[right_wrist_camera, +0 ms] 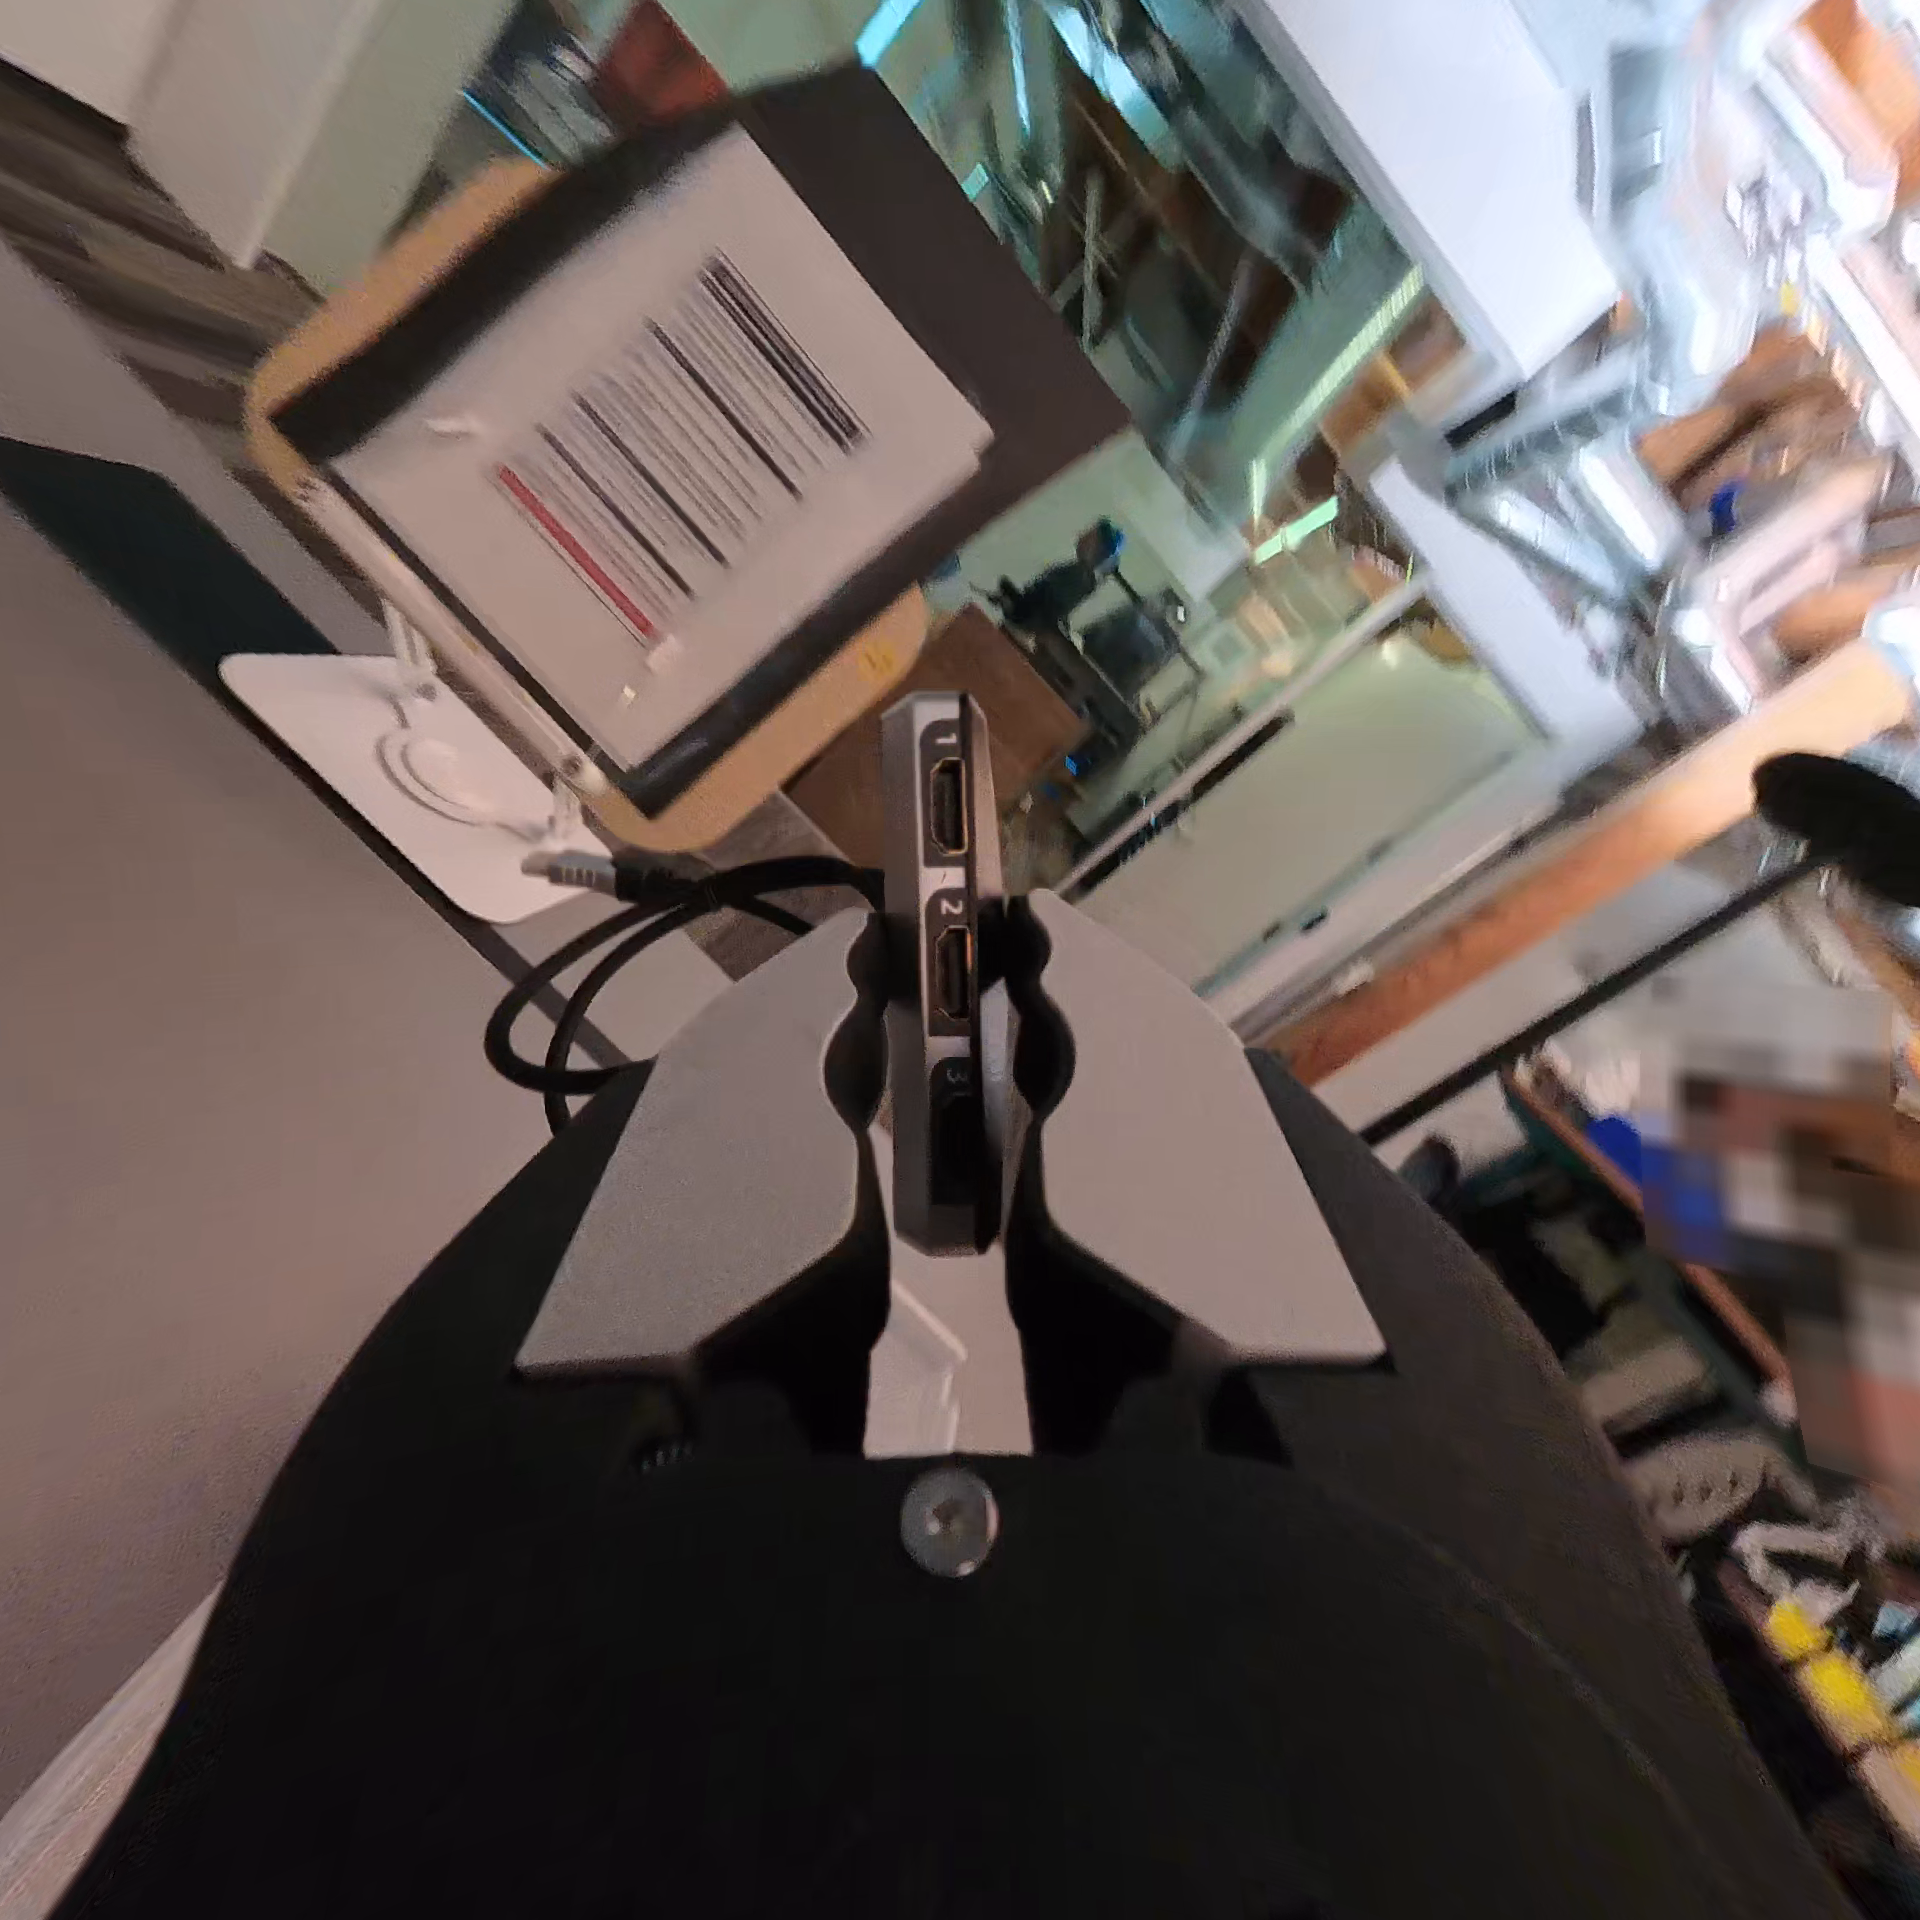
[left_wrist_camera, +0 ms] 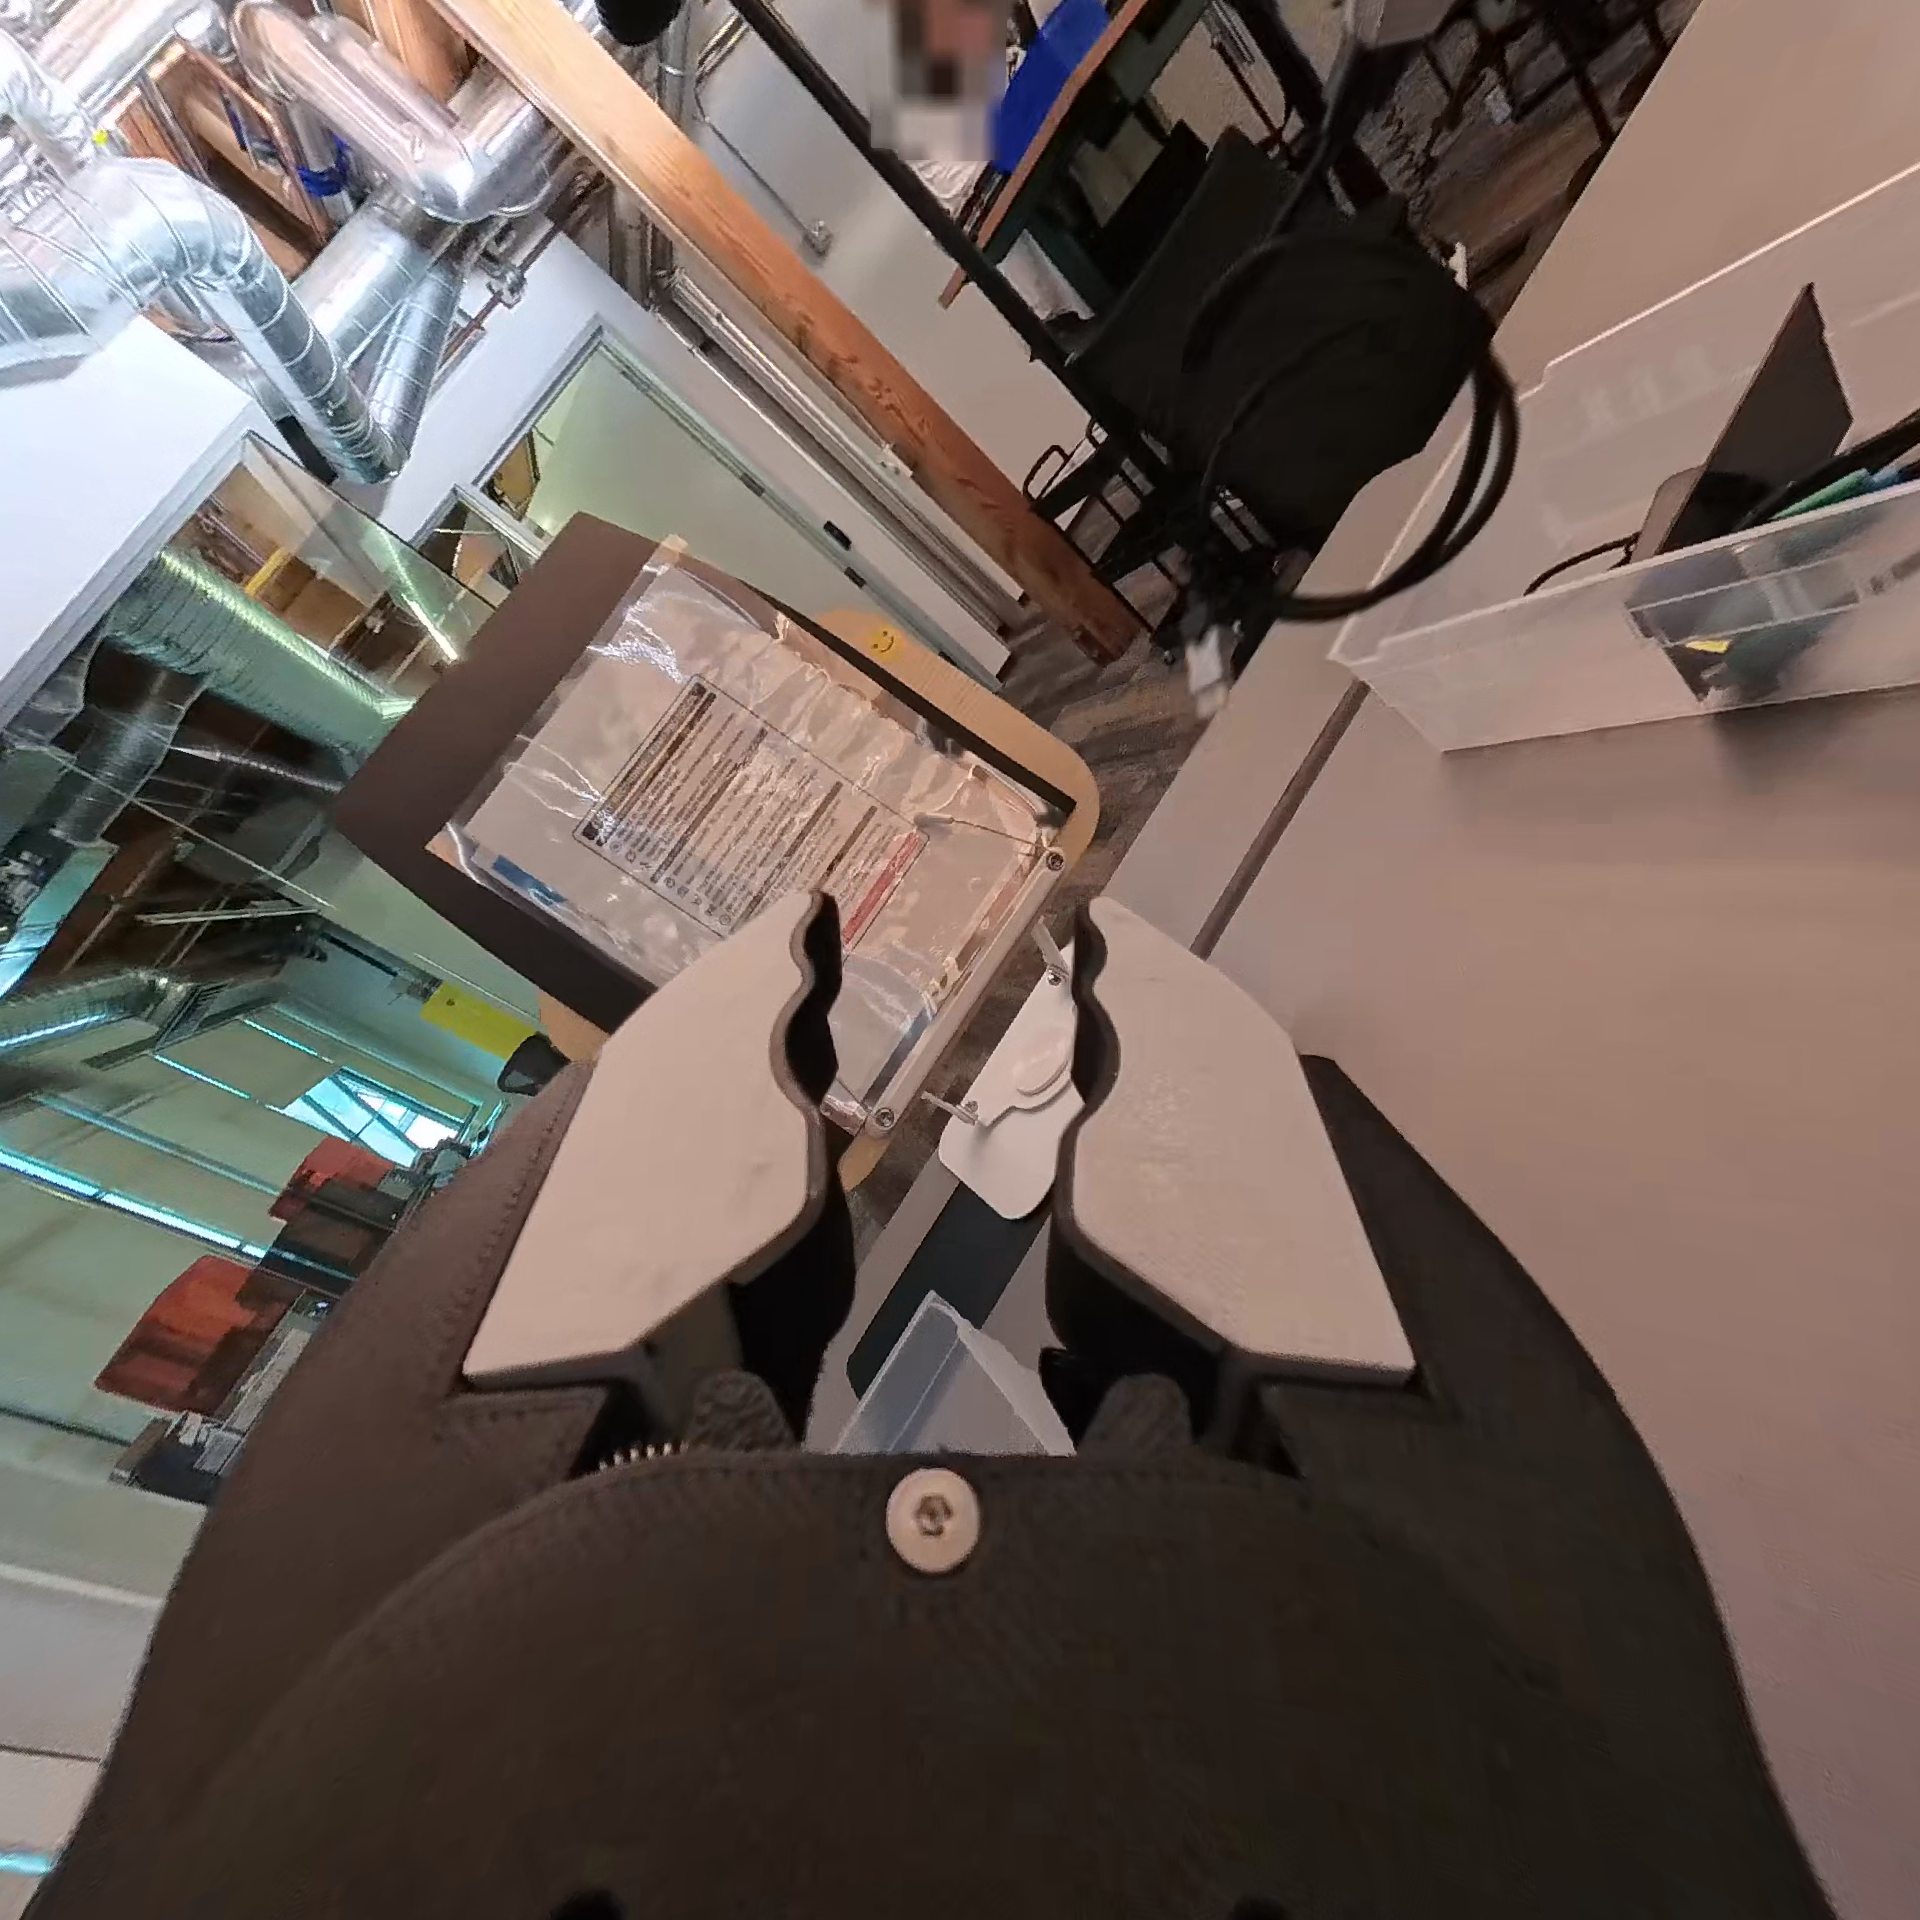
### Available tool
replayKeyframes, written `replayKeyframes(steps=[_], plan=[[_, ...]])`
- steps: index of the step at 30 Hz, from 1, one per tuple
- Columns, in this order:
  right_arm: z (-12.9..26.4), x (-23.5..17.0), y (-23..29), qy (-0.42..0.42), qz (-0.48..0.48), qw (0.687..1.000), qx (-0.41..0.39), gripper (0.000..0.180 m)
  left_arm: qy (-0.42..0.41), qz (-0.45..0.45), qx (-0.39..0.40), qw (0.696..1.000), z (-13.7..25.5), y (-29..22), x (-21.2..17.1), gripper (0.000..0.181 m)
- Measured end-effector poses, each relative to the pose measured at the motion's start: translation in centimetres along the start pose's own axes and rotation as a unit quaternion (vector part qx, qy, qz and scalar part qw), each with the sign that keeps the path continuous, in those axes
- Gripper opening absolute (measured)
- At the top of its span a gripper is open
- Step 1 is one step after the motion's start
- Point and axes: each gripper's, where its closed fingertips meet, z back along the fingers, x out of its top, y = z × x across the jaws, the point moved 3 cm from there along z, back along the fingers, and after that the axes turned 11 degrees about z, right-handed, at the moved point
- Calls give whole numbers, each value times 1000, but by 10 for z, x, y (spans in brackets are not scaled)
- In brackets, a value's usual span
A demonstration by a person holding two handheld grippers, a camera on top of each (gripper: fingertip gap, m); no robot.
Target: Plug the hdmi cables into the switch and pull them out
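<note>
Switch [right_wrist_camera: 951,966] in your right gripper [right_wrist_camera: 948,940]: the jaws are closed on the flat faces of the slim grey box, which stands on edge between them. Its narrow side with three numbered ports faces the camera. The first port sits clear above the fingertips, the second lies level with them, and the third is lower, in shadow between the fingers. No plug sits in the two upper ports; the third is too dark to tell.

A thin black cable [right_wrist_camera: 582,971] loops out to the left from behind the switch, above the pale counter [right_wrist_camera: 208,1039]. Its silver plug [right_wrist_camera: 566,865] hangs free near a white stand base [right_wrist_camera: 416,769]. Beyond stands a framed white sheet [right_wrist_camera: 665,447] with printed lines, blurred in this view.

Your left gripper [left_wrist_camera: 954,940] holds nothing. Its jaws stand apart with a clear gap between the grey fingers [left_wrist_camera: 717,1122]. Through the gap you see the same clear-framed sheet [left_wrist_camera: 748,810] and the white stand base [left_wrist_camera: 1013,1122], at the edge of the counter [left_wrist_camera: 1610,1143].

At the upper right of the left wrist view, a coil of black cable [left_wrist_camera: 1455,457] hangs in the air with a pale plug [left_wrist_camera: 1205,665] dangling below it. What holds it is out of frame. A clear plastic bin [left_wrist_camera: 1538,665] sits on the counter to the right, holding dark items.
</note>
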Motion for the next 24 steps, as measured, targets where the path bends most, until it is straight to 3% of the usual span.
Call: replayKeyframes(steps=[6, 10, 13, 16, 18, 20, 24], plan=[[-35, -110, 4, 126, -117, 985, 28, 23, 20, -24, -8, 999, -11, -13, -3, 40], [-50, -176, 28, 224, -134, 963, 66, 22, 28, -30, -10, 999, -14, -15, -6, 39], [-56, -208, 45, 282, -156, 942, 95, 23, 31, -26, -8, 999, -13, -13, -7, 38], [-65, -226, 73, 298, -115, 937, 144, 23, 36, -21, -5, 999, -12, -10, -9, 37], [-67, -247, 93, 351, -113, 911, 185, 25, 40, -20, -1, 999, -11, -7, -10, 37], [-71, -265, 90, 370, -119, 911, 139, 32, 45, -18, 3, 999, -10, -4, -12, 37], [-57, -282, 80, 382, -190, 896, 126, 36, 61, -12, 20, 998, -3, 7, -17, 37]])
